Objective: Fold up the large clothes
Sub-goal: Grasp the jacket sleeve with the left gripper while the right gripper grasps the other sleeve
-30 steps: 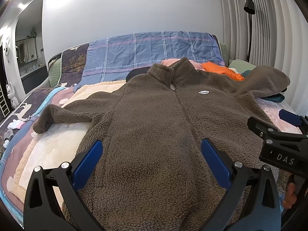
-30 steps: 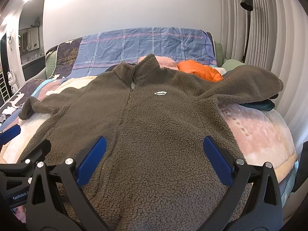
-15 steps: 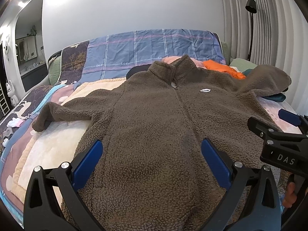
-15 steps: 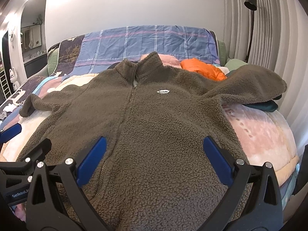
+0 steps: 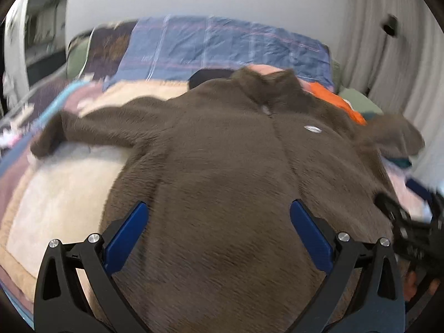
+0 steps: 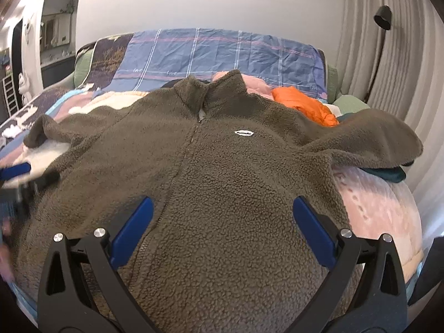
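A large brown fleece jacket (image 5: 222, 166) (image 6: 222, 172) lies face up on the bed, zipped, collar toward the headboard and both sleeves spread out. Its left sleeve (image 6: 50, 136) rests on a cream blanket; its right sleeve (image 6: 374, 141) drapes over dark clothes. My left gripper (image 5: 216, 233) hovers open above the jacket's lower left half, and the left wrist view is blurred. My right gripper (image 6: 222, 227) hovers open over the lower right half. Nothing is between either pair of fingers. Each gripper shows at the edge of the other's view.
An orange garment (image 6: 305, 105) and pink bedding (image 6: 258, 86) lie behind the collar. A blue plaid cover (image 6: 216, 52) stands at the headboard. Curtains (image 6: 388, 69) and a black lamp (image 6: 383, 19) are at the right. A pink quilt (image 6: 374, 199) covers the bed's right edge.
Both grippers have tilted and shifted slightly to the left over the jacket; the left one is moving fast enough to blur. The jacket has not moved. Both stay open.
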Demonstrator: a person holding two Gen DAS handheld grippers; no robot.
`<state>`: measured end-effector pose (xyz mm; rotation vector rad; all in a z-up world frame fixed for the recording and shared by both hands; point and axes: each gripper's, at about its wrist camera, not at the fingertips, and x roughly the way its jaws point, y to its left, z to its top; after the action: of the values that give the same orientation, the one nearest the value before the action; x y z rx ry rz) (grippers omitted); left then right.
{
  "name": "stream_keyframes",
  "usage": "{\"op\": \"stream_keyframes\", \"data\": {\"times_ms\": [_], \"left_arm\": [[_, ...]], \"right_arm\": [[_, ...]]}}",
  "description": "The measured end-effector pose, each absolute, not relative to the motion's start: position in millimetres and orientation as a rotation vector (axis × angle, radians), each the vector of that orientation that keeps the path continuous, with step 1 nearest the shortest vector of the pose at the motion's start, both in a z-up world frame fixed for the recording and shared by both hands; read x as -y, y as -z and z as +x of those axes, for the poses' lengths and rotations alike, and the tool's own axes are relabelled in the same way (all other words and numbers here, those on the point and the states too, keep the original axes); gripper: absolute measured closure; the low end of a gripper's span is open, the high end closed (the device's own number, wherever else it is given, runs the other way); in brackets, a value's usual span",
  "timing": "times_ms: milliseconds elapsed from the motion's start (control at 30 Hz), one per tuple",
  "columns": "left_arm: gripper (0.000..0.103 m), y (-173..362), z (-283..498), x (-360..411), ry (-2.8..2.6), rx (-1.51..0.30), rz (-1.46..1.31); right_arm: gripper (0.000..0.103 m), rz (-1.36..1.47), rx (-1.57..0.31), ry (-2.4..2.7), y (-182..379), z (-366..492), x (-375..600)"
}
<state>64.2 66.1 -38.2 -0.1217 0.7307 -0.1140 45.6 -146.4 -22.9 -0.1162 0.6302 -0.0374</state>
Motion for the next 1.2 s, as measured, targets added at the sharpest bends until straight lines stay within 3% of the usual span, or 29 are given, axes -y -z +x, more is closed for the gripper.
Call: {"op": "stream_keyframes", "data": {"times_ms": [433, 567, 633, 667, 700, 767, 967, 1200], "left_arm": [[0.001, 66, 219, -338, -0.332, -0.792, -0.738], [0.001, 89, 247, -387, -0.419, -0.802, -0.957], [0.016, 99, 262, -401, -0.476, -0.809, -1.004], [0.033, 104, 266, -410, -0.472, -0.796, -1.026], [0.062, 107, 268, -414, -0.454, -0.783, -1.045], [0.090, 108, 273, -419, -0.421, -0.753, -1.049], [0.092, 34, 286, -361, -0.366, -0.651, -0.688], [0.091, -83, 277, -145, 0.097, -0.477, -0.225]], "right_arm": [[0.002, -0.050, -0.799, -0.135, 25, 131, 166], [0.002, -0.104, -0.809, -0.113, 32, 157, 157], [0.002, -0.124, -0.816, -0.119, 37, 167, 150], [0.002, -0.130, -0.819, -0.127, 39, 171, 147], [0.002, -0.136, -0.821, -0.134, 40, 175, 144], [0.002, -0.151, -0.824, -0.154, 44, 179, 139], [0.002, -0.141, -0.835, -0.163, 48, 177, 150], [0.002, -0.013, -0.817, -0.079, 37, 158, 202]]}}
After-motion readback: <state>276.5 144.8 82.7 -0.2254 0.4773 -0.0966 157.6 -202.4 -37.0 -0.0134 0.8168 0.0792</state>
